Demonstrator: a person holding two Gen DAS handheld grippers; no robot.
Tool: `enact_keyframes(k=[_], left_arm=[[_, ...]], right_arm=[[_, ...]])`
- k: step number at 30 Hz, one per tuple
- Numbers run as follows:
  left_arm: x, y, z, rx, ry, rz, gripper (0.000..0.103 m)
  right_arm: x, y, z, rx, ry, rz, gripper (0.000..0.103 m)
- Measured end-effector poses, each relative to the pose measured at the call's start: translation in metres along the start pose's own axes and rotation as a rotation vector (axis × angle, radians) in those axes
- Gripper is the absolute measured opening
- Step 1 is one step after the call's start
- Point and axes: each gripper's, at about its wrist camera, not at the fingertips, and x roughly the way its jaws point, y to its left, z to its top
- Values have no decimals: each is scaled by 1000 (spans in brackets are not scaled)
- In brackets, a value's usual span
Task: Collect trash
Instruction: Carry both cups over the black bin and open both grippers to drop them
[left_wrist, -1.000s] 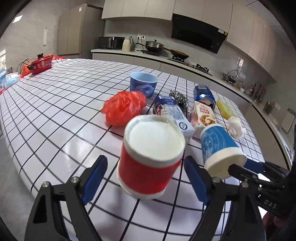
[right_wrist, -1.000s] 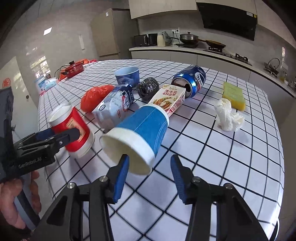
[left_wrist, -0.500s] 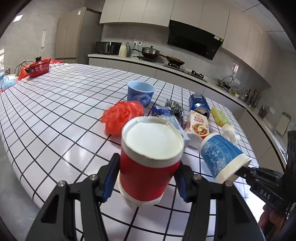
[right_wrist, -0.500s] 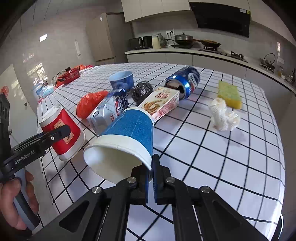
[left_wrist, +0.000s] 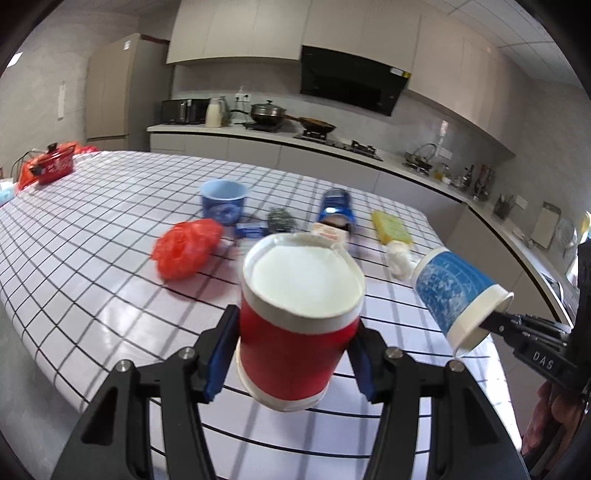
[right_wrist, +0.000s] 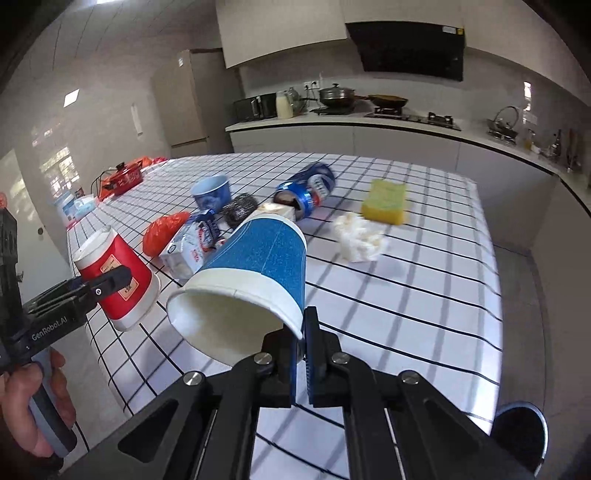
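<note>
My left gripper (left_wrist: 291, 350) is shut on a red paper cup (left_wrist: 295, 332) with a white bottom facing the camera, held above the table's near edge; the cup also shows in the right wrist view (right_wrist: 118, 277). My right gripper (right_wrist: 301, 354) is shut on the rim of a blue paper cup (right_wrist: 255, 273), held in the air with its mouth toward the camera; it shows at the right in the left wrist view (left_wrist: 454, 291). On the checked table (left_wrist: 92, 295) lie a red plastic bag (left_wrist: 184, 247), a milk carton (right_wrist: 192, 247), a snack box (right_wrist: 277, 210) and a blue can (right_wrist: 306, 188).
A blue bowl (right_wrist: 212, 192), a steel scourer (right_wrist: 240, 208), a yellow sponge (right_wrist: 386, 201) and a crumpled white tissue (right_wrist: 358, 238) lie on the table. A red pot (left_wrist: 53, 168) stands at its far left. A dark bin (right_wrist: 517, 435) stands on the floor at the right.
Both grippers closed on their cups, the left on the red one, the right on the blue one's rim. Both cups have been lifted off the table and drawn back.
</note>
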Motion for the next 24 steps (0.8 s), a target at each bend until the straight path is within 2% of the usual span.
enact_keyframes(k=[24], left_arm=[[-23,-206,-27,193,5,-248,57]], right_arm=[[-170,-156,-76,171,-81,-223,4]])
